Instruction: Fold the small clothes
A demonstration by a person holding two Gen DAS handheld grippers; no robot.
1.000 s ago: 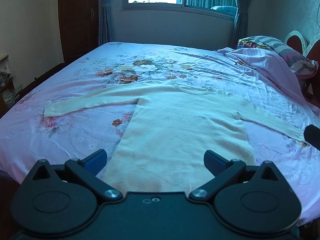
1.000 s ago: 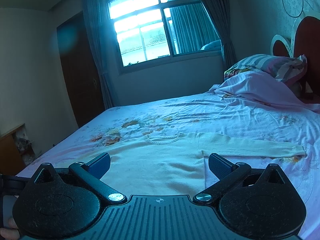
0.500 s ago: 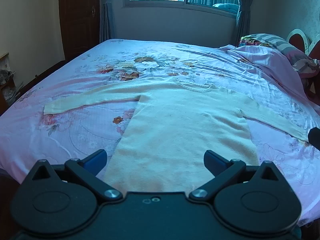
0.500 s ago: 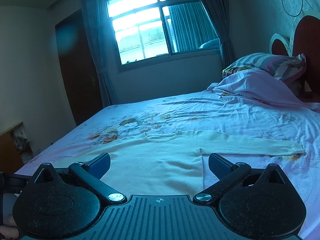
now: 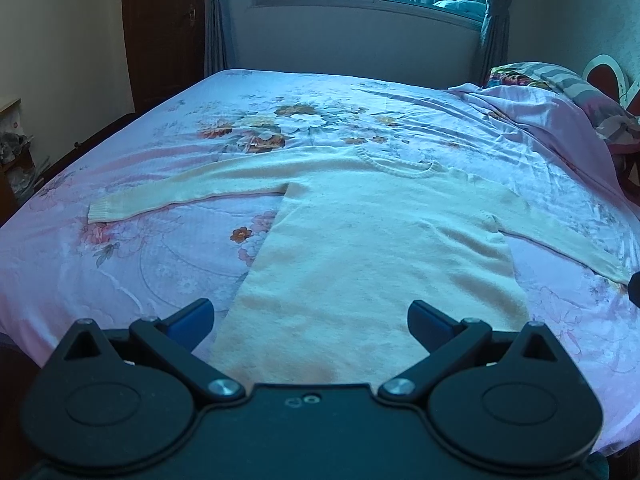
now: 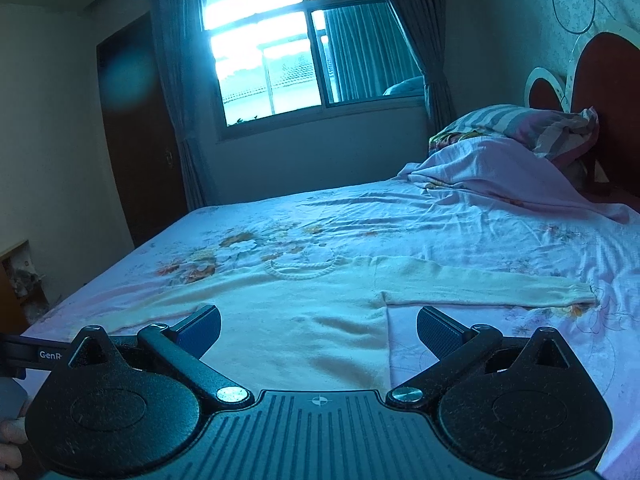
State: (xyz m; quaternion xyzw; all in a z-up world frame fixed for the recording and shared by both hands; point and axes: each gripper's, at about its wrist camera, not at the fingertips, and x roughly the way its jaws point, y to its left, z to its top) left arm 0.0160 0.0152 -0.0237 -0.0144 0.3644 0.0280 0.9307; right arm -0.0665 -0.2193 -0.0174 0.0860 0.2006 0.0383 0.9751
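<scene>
A small cream knit sweater (image 5: 372, 240) lies flat on the bed with both sleeves spread out, neck toward the window. It also shows in the right wrist view (image 6: 304, 312). My left gripper (image 5: 310, 318) is open and empty, above the sweater's bottom hem. My right gripper (image 6: 318, 328) is open and empty, low over the lower body of the sweater, near its right side seam. The right sleeve (image 6: 480, 286) stretches off to the right. The left sleeve (image 5: 184, 196) stretches off to the left.
The bed has a pink floral sheet (image 5: 120, 264). A crumpled pink blanket (image 6: 500, 172) and a striped pillow (image 6: 520, 120) lie by the red headboard (image 6: 608, 92) on the right. A window (image 6: 304, 48) and a dark door (image 5: 160, 28) are behind the bed.
Both grippers have shifted slightly, so the left view tilts down a little and the bed looks closer. The sweater has not moved. Both grippers stay open.
</scene>
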